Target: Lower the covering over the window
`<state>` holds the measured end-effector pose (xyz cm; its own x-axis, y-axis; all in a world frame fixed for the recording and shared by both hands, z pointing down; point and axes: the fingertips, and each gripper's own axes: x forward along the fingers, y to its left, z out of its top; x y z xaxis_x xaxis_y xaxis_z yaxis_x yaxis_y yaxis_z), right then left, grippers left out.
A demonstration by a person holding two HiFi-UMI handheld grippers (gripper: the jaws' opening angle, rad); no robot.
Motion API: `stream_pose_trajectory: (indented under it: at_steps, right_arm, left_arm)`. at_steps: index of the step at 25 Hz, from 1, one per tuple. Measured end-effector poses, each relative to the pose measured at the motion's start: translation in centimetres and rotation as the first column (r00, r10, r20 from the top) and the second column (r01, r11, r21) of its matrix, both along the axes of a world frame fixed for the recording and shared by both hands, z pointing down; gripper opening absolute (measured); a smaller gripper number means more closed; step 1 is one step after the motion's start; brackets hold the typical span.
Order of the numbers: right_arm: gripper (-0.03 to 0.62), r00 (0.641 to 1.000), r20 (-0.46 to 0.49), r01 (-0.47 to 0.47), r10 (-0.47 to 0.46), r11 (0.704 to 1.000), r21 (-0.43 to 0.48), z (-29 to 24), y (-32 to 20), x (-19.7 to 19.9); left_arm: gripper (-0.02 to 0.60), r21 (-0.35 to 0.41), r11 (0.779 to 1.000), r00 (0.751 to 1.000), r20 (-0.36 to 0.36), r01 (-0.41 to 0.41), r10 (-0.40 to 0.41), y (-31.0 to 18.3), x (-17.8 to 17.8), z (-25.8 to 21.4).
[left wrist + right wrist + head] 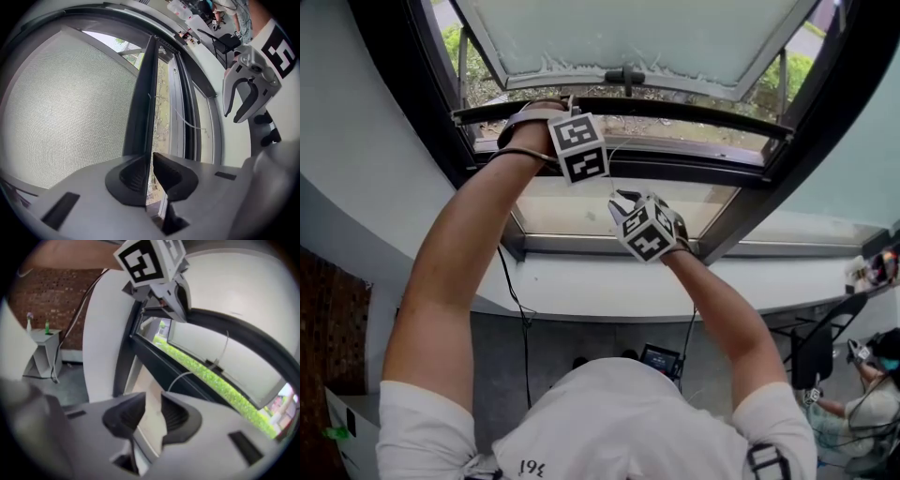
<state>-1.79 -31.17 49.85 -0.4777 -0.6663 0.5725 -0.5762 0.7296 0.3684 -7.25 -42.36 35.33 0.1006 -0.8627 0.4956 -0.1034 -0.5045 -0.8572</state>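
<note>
Mesh covering point(61, 103) of the window, a fine pale screen, ends in a dark bottom bar point(694, 111) that spans the opening from the left side of the window frame point(769, 178) to the right side, near the frame's upper edge. In the left gripper view the screen fills the area left of the bar point(143, 93).

Left gripper point(567, 103) is raised to the left end of the bar. Its own view shows the jaws point(151, 161) drawn close, with the bar's thin edge pinched between the ribbed pads.

Right gripper point(623, 199) sits lower, in front of the lower pane and close above the frame's bottom edge, apart from the bar. Its jaws point(152, 411) stand partly apart with nothing between them; only the pale frame shows through the gap. The same gripper appears at the right edge of the left gripper view point(241, 101), its curved fingers separated.

A thin pale cord point(187, 123) hangs beside the frame, touching neither gripper. Beyond the glass lies green vegetation point(211, 380). Below the frame runs a white sill point(581, 281).
</note>
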Motion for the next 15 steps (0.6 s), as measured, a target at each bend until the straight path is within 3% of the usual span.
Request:
stream_pose_trajectory:
  at_steps: [3, 6, 10, 15]
  right_arm:
    - [0.101, 0.998, -0.058, -0.023, 0.027, 0.998, 0.064, -0.6, -0.9, 1.7]
    - [0.100, 0.990, -0.114, -0.055, 0.080, 0.977, 0.208, -3.6, -2.9, 3.8]
    - [0.100, 0.963, -0.214, -0.060, 0.164, 0.904, 0.423, -9.4, -5.7, 6.8]
    - [0.100, 0.906, -0.329, -0.023, 0.267, 0.806, 0.591, -15.5, -8.4, 10.0]
  left_arm:
    - [0.057, 0.001, 1.000, 1.000, 0.000, 0.001, -0.001, 0.0, 0.0, 0.0]
    - [0.057, 0.001, 1.000, 1.000, 0.000, 0.002, -0.002, 0.0, 0.0, 0.1]
    - [0.057, 0.001, 1.000, 1.000, 0.000, 0.004, -0.004, 0.0, 0.0, 0.1]
    - [0.057, 0.001, 1.000, 1.000, -0.002, 0.005, -0.005, -0.1, 0.1, 0.1]
